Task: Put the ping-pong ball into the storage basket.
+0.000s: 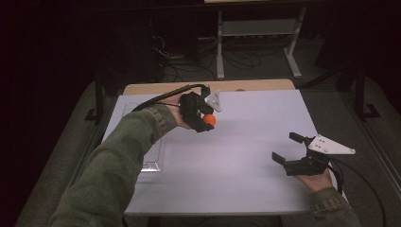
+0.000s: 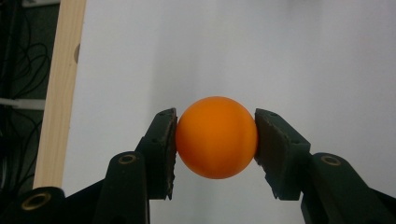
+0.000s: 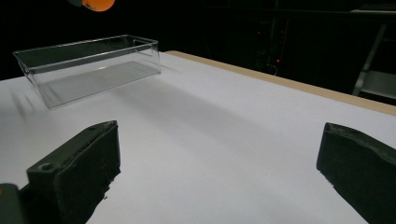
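My left gripper (image 2: 215,140) pinches the orange ball (image 2: 216,137) above the tabletop (image 1: 246,142); next, I judge, carry it over the clear bin (image 3: 88,65). Right gripper (image 1: 289,149) gapes, empty.

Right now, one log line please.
left gripper: shut on orange ball | right gripper: open, empty | clear bin: empty
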Motion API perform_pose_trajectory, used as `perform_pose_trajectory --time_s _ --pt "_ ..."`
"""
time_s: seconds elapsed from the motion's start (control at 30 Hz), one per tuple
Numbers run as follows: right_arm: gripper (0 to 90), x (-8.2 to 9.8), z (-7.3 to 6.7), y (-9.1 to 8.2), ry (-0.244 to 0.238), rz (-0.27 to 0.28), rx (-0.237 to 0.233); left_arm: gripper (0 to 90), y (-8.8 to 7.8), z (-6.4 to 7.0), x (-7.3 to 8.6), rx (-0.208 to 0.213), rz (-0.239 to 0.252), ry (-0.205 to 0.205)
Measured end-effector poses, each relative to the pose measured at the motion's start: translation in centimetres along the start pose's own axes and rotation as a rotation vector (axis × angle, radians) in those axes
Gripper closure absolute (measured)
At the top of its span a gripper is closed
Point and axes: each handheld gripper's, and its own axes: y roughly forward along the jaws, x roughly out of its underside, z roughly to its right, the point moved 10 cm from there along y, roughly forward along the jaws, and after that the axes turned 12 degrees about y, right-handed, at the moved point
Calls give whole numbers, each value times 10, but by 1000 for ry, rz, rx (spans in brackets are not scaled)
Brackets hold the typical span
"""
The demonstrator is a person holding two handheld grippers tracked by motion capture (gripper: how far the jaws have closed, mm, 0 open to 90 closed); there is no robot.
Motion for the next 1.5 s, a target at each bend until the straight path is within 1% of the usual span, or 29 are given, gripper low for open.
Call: perform_pose_trajectory --time_s 0.07,0.13,0.33,0.53,0.67,0.8,0.97,1.03,1.23,1.37,1.5 --pt "0 0 0 0 0 0 0 506 -3 -1 1 -14 4 -2" --pt "0 0 0 0 -1 0 0 506 -8 -1 3 -12 11 -10" --pt "0 0 0 1 0 0 0 506 -16 1 15 -18 -11 -15" --pt "0 1 -1 2 0 -5 1 506 -25 1 21 -28 -8 -33" --pt "0 2 -1 3 -1 -14 -2 506 -30 1 27 -31 -21 -39" --pt "0 2 -2 4 -4 -14 -4 506 -34 0 32 -40 -27 -45" --pt "0 3 -2 4 -4 -16 -1 505 -40 -2 42 -57 -49 -51" --pt "0 3 -2 4 -5 -18 -2 506 -42 -3 45 -60 -47 -62" --pt "0 4 -1 4 -5 -21 0 505 -50 -3 54 -77 -54 -74" --pt "0 4 -1 5 -3 -25 2 505 -54 -1 60 -77 -56 -84" --pt "0 4 -1 4 -5 -24 3 505 -56 0 68 -75 -78 -88"
